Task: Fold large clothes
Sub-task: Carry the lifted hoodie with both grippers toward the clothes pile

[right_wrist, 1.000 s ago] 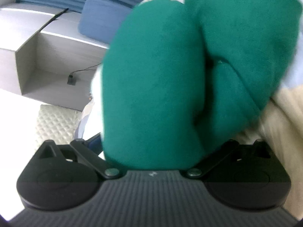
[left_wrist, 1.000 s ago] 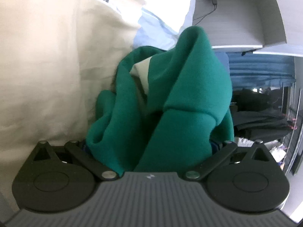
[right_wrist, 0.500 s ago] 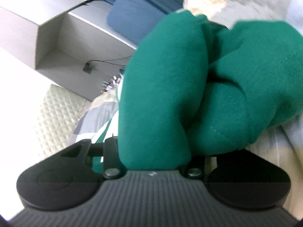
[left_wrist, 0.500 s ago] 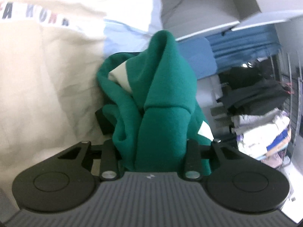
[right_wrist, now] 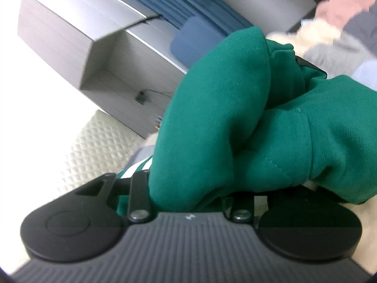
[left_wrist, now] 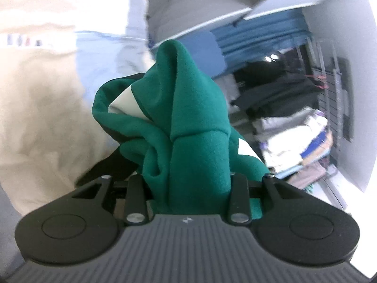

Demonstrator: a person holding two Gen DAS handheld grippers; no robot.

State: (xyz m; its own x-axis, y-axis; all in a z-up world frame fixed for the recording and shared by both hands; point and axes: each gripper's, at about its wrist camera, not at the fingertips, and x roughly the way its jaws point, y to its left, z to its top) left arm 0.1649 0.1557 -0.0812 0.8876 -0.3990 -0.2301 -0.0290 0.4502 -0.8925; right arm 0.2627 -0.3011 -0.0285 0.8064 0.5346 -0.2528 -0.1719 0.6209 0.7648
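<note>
Green garment [left_wrist: 195, 118], heavy fleece-like cloth with pale panels: bunched and gathered, taken up at two places, one in each gripper. Left gripper [left_wrist: 187, 184]: jaws drawn in against a thick fold of the green garment, the cloth packed between the two black fingers [left_wrist: 135, 195] and rising from them in a tall peak; fingertips hidden by the cloth. Right gripper [right_wrist: 192, 193]: jaws likewise closed on a bulky roll of the same garment [right_wrist: 235, 122], which swells over and past both fingers and trails off to the right edge of that view. A pale panel [left_wrist: 124, 105] shows on the garment's left side in the left wrist view, a second pale patch low on its right; white stripes on green show just beside the right gripper's left finger. Cream cloth [left_wrist: 40, 118], rumpled, left of and behind the green garment in the left wrist view. Light blue cloth [left_wrist: 101, 56] beyond the garment, upper left. Grey cabinet [right_wrist: 99, 54] with an open recess, behind and left of the garment in the right wrist view; small dark plug with cable [right_wrist: 140, 99] within the recess. Blue cushion [right_wrist: 195, 40] just behind the garment's top. Stacked folded clothes [left_wrist: 297, 139] on a rack, right of the garment in the left wrist view. Both views blurred.
</note>
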